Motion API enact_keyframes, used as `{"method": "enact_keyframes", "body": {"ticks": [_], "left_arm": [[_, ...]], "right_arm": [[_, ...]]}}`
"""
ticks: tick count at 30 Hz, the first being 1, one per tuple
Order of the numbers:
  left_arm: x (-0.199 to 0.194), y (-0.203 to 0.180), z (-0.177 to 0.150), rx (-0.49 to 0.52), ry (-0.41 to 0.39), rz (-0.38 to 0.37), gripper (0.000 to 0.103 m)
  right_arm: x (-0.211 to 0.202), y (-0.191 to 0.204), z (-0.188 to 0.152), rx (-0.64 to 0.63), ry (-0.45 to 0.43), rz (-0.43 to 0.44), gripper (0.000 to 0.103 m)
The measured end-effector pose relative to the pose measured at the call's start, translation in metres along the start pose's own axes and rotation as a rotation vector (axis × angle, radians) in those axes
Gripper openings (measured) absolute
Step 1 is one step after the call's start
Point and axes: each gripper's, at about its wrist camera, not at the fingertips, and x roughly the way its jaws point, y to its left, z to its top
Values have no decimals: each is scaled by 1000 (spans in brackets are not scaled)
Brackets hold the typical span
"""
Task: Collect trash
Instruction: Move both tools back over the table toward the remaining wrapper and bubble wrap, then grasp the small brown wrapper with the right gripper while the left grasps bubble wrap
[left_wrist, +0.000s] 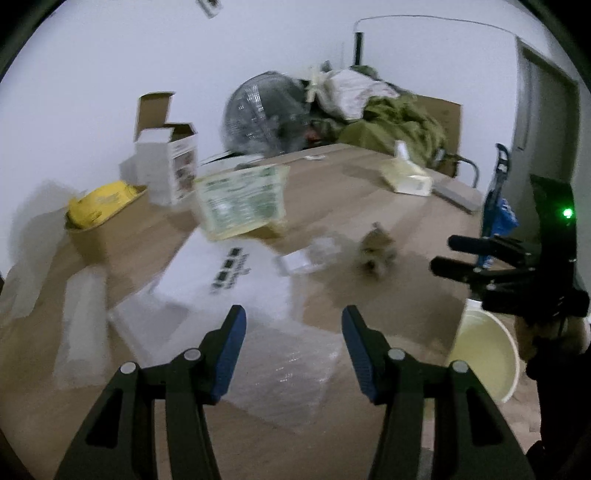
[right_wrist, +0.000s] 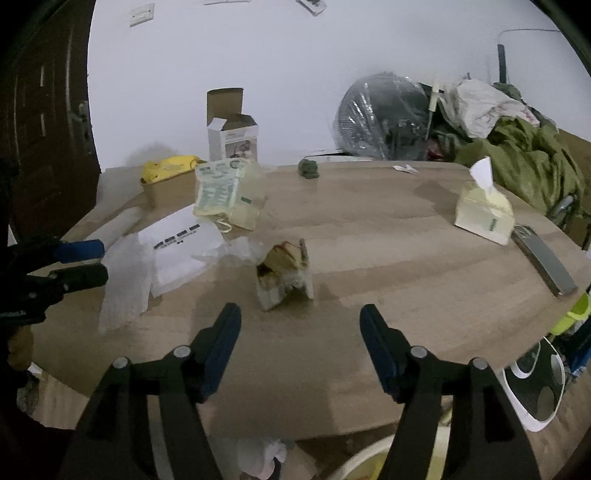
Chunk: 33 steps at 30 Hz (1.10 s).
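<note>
A crumpled brown paper scrap (right_wrist: 284, 275) lies mid-table; it is blurred in the left wrist view (left_wrist: 376, 251). My right gripper (right_wrist: 300, 317) is open and empty, just short of the scrap. My left gripper (left_wrist: 293, 319) is open and empty above a sheet of clear bubble wrap (left_wrist: 288, 373), which also shows in the right wrist view (right_wrist: 123, 288). A white plastic bag with black print (right_wrist: 181, 251) lies beside it. A cream bin (left_wrist: 484, 354) stands below the table's near edge, beside the right gripper's body (left_wrist: 517, 266).
On the wooden table (right_wrist: 388, 258) are a green-printed packet (right_wrist: 221, 192), a tissue pack (right_wrist: 484, 210), a grey bar (right_wrist: 546, 258), a small green wad (right_wrist: 308, 169), an open white carton (right_wrist: 232, 136) and a box holding a yellow bag (right_wrist: 168, 173). A wrapped fan (right_wrist: 384, 118) and green cloth (right_wrist: 524, 158) stand behind.
</note>
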Motion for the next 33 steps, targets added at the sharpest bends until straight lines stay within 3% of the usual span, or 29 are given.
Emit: {"method": "enact_keyframes", "body": {"ticks": [4,6,18,23,33], "left_arm": [[5,18,-3,-46,22,44,57],[10,26,-5,-75,39,55,66],[42,38,-9,-67,166,109,66],[50,40,-14,-86,212,98,66],[51,35,-16,-74,217,114,66]], "right_arm": [[17,4,9,-14,8,27,65],[25,5,13,-16,13,30,65],[62,3,30,-13,34,49,65],[78,6,38,-25,47,54,65],[93,9,39,-46,82,62,65]]}}
